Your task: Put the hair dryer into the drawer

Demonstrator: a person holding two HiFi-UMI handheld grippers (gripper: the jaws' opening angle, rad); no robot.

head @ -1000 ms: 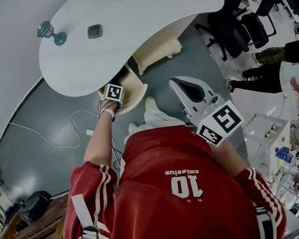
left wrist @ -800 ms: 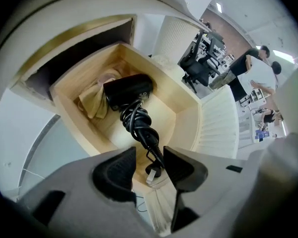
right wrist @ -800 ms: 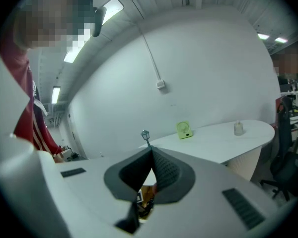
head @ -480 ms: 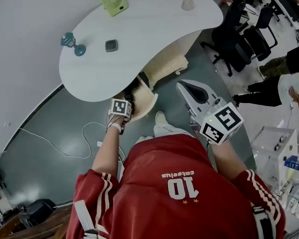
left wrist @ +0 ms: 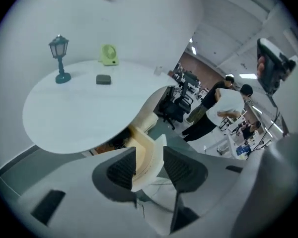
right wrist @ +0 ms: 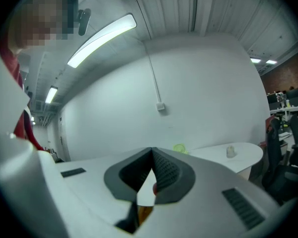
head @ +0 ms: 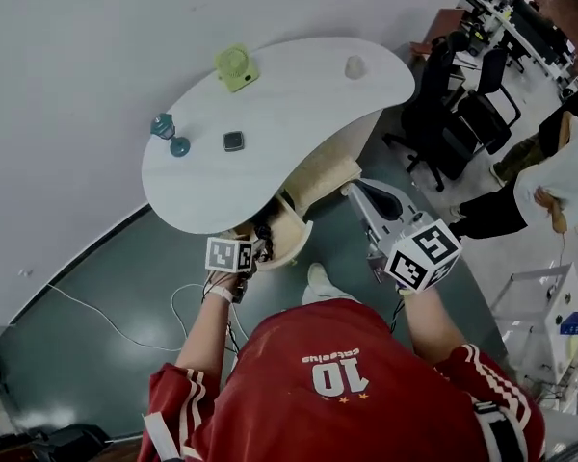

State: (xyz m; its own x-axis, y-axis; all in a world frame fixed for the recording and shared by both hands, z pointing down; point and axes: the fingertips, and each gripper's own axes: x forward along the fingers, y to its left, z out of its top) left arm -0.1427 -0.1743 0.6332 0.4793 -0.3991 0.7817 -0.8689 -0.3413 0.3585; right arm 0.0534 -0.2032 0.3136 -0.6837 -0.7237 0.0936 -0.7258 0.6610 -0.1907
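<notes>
The left tongs [left wrist: 150, 155] are hovering spread and empty over the open drawer [head: 303, 240] beneath the bench [head: 289, 114], seemingly because the dark hair dryer [head: 264, 231] is lying inside it, while the unneeded right tongs [right wrist: 152, 153] are idling pressed together.

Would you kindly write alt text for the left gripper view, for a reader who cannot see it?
The left gripper, jaws apart and empty, points at an open cream drawer under a white rounded table. On the table stand a teal lamp, green fan and small dark box.
</notes>
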